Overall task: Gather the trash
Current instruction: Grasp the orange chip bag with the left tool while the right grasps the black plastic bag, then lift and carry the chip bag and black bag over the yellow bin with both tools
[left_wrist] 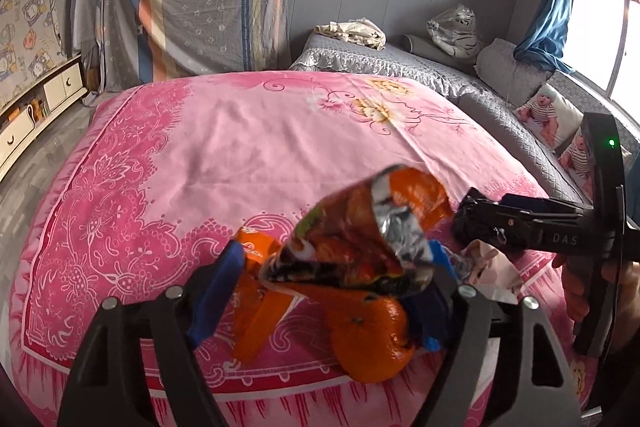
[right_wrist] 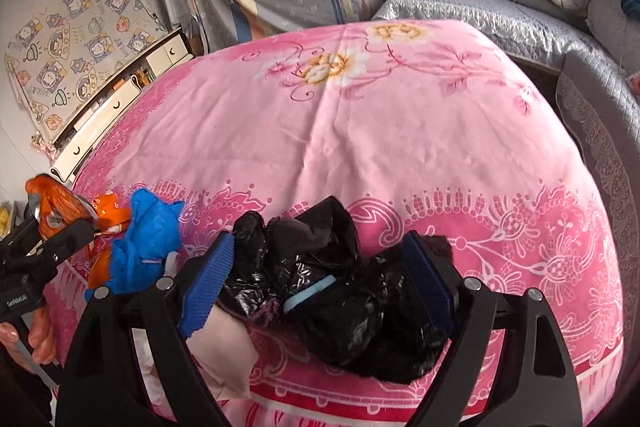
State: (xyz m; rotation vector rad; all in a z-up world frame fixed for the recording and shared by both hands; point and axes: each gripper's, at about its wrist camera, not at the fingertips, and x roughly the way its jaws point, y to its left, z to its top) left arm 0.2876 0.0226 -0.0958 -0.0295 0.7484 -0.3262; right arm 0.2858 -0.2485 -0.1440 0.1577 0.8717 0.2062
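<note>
Trash is lying at the near edge of the pink bedspread point(right_wrist: 360, 131) — left tongs point(left_wrist: 332, 291) are straddling a crumpled snack wrapper point(left_wrist: 360, 239), right tongs point(right_wrist: 320, 267) are gaping wide around a black plastic bag point(right_wrist: 340, 291).

Trash on the pink bed
Crumpled snack wrapper point(left_wrist: 360, 239) upright over orange peel point(left_wrist: 372, 339); black bag point(right_wrist: 332, 287) at 3 o'clock.

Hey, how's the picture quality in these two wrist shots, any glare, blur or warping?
Left wrist view: the window is blown out white, the snack wrapper is slightly motion-blurred. Right wrist view: even light, shiny highlights on the black plastic bag. Both views: fisheye bends the pink bedspread into a dome, with dark corners.
</note>
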